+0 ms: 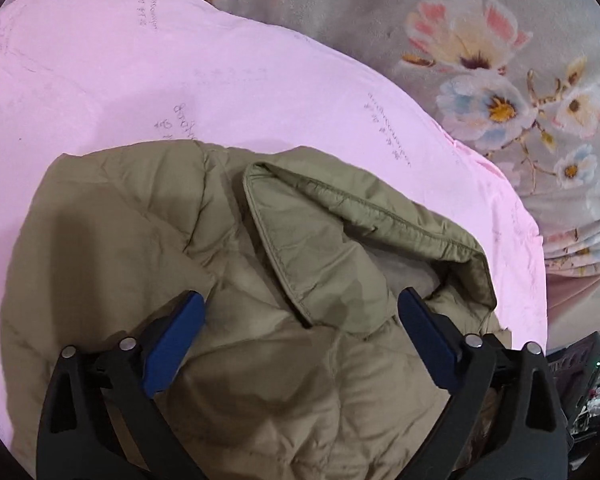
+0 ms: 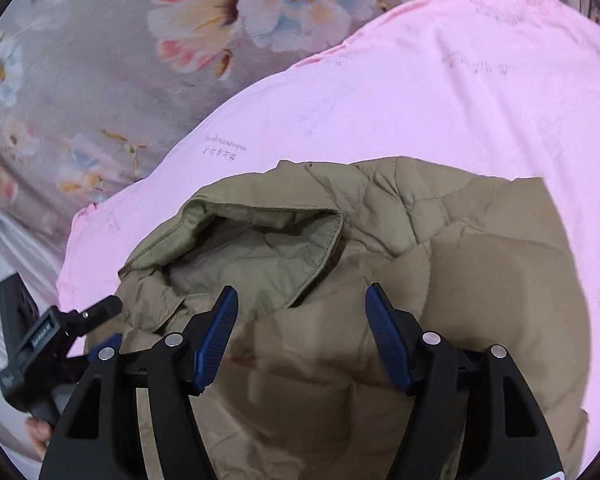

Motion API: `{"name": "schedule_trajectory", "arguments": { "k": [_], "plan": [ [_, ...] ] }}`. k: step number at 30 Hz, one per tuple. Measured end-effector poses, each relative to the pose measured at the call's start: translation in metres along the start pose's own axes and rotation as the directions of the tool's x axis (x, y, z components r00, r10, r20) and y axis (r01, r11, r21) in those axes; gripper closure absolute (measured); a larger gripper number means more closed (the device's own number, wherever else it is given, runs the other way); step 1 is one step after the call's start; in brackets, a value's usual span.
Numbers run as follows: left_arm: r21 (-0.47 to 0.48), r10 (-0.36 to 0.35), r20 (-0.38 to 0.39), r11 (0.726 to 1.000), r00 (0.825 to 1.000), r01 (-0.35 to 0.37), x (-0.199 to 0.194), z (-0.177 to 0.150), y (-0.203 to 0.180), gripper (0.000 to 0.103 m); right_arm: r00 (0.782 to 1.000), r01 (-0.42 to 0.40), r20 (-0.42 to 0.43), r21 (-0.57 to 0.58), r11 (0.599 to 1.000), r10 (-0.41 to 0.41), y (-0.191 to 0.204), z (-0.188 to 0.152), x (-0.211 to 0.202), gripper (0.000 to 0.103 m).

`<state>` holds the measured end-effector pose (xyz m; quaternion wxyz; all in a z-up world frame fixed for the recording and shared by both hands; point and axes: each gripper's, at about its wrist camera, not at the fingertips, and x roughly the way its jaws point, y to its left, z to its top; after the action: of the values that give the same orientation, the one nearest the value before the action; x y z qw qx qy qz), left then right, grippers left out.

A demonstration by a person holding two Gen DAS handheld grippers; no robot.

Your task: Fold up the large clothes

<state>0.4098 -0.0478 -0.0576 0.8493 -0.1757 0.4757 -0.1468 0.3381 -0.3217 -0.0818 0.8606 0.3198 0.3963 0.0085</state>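
**Padded jacket folded on the bed: both tongs spread above it**

The olive padded jacket [image 1: 148, 248] lies as a compact bundle on a pink sheet [image 1: 140, 80], which covers part of a bed with a grey floral bedspread [image 1: 380, 12]. Its collar [image 1: 340, 216] stands up as a stiff curved flap with the pale lining showing inside. The quilted body around it looks already doubled over; sleeves are not separately visible.

The left tongs [image 1: 302, 308] hover over the jacket just below the collar, blue pads spread wide and holding nothing. The right tongs [image 2: 302, 304] hover over the same region from the other side, also spread and empty. In the right wrist view the left gripper body appears at the lower left edge of the jacket.

Procedure, as judged from the present layout:
1. The fold appears near completion; the remaining step is probably to flatten or tuck the collar.
2. Pinch the collar by its stitched edge, not the puffed padding, which will slip and spring back.
3. Lower the flap slowly, then press along the bundle to expel air.
4. Avoid catching the pink sheet beneath.

No containers are in view.
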Motion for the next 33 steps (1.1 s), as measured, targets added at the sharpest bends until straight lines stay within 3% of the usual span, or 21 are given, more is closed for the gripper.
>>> {"name": "schedule_trajectory", "arguments": {
  "k": [2, 3, 4, 5, 7, 9, 11, 15, 17, 24, 27, 29, 30, 31, 32, 33],
  "plan": [
    [0.037, -0.036, 0.004, 0.999, 0.999, 0.036, 0.001, 0.001, -0.009, 0.052, 1.000, -0.007, -0.005, -0.038, 0.999, 0.006, 0.009, 0.002, 0.006, 0.055],
    [0.048, -0.058, -0.009, 0.997, 0.998, 0.059, 0.001, 0.004, -0.015, 0.058, 1.000, -0.020, -0.015, -0.059, 0.998, 0.019, 0.014, 0.005, 0.009, 0.075],
    [0.055, -0.062, -0.002, 0.997, 0.998, 0.062, -0.001, 0.006, -0.020, 0.075, 1.000, -0.021, -0.020, -0.078, 0.997, 0.020, 0.019, 0.007, 0.010, 0.097],
    [0.074, -0.076, 0.010, 0.994, 0.997, 0.075, -0.006, 0.009, -0.028, 0.091, 0.999, -0.032, -0.010, -0.090, 0.995, 0.031, 0.024, 0.012, 0.008, 0.099],
    [0.080, -0.097, 0.037, 0.992, 0.995, 0.094, -0.019, 0.018, -0.035, 0.093, 0.996, -0.078, 0.045, -0.088, 0.993, 0.083, 0.029, 0.019, -0.007, 0.100],
    [0.102, -0.120, 0.094, 0.989, 0.988, 0.110, -0.039, 0.022, -0.039, 0.094, 0.986, -0.114, 0.107, -0.106, 0.988, 0.125, 0.035, 0.022, -0.029, 0.100],
    [0.129, -0.108, 0.126, 0.987, 0.986, 0.092, -0.048, 0.017, -0.038, 0.094, 0.984, -0.090, 0.139, -0.159, 0.983, 0.112, 0.039, 0.017, -0.042, 0.100],
    [0.179, 0.042, 0.091, 0.982, 0.995, -0.058, -0.017, -0.012, -0.019, 0.095, 0.993, 0.099, 0.087, -0.271, 0.957, -0.078, 0.033, -0.013, -0.015, 0.100],
    [0.165, 0.067, 0.047, 0.984, 0.997, -0.074, 0.006, -0.024, -0.006, 0.097, 0.990, 0.143, 0.051, -0.282, 0.949, -0.134, 0.023, -0.023, 0.000, 0.100],
    [0.226, 0.130, 0.087, 0.963, 0.988, -0.147, 0.016, -0.038, -0.012, 0.097, 0.984, 0.178, 0.041, -0.301, 0.937, -0.174, 0.021, -0.029, 0.009, 0.102],
    [0.221, 0.131, 0.095, 0.964, 0.987, -0.149, 0.013, -0.038, -0.011, 0.096, 0.989, 0.149, 0.026, -0.283, 0.947, -0.148, 0.016, -0.028, 0.008, 0.101],
    [0.199, 0.135, 0.089, 0.968, 0.987, -0.150, 0.001, -0.036, -0.007, 0.095, 0.991, 0.136, 0.022, -0.254, 0.958, -0.135, 0.011, -0.026, -0.001, 0.095],
    [0.188, 0.123, 0.093, 0.972, 0.988, -0.138, -0.007, -0.036, -0.004, 0.090, 0.990, 0.139, 0.043, -0.241, 0.960, -0.133, 0.010, -0.027, -0.012, 0.083],
    [0.178, 0.103, 0.103, 0.977, 0.989, -0.120, -0.017, -0.035, -0.001, 0.071, 0.988, 0.145, 0.081, -0.242, 0.959, -0.129, 0.012, -0.028, -0.024, 0.065],
    [0.159, 0.076, 0.137, 0.982, 0.988, -0.098, -0.033, -0.029, 0.002, 0.048, 0.984, 0.157, 0.126, -0.257, 0.954, -0.128, 0.016, -0.029, -0.036, 0.057],
    [0.145, 0.061, 0.165, 0.986, 0.984, -0.085, -0.043, -0.023, 0.003, 0.040, 0.975, 0.178, 0.184, -0.288, 0.941, -0.129, 0.023, -0.029, -0.048, 0.047]
  ]
}}
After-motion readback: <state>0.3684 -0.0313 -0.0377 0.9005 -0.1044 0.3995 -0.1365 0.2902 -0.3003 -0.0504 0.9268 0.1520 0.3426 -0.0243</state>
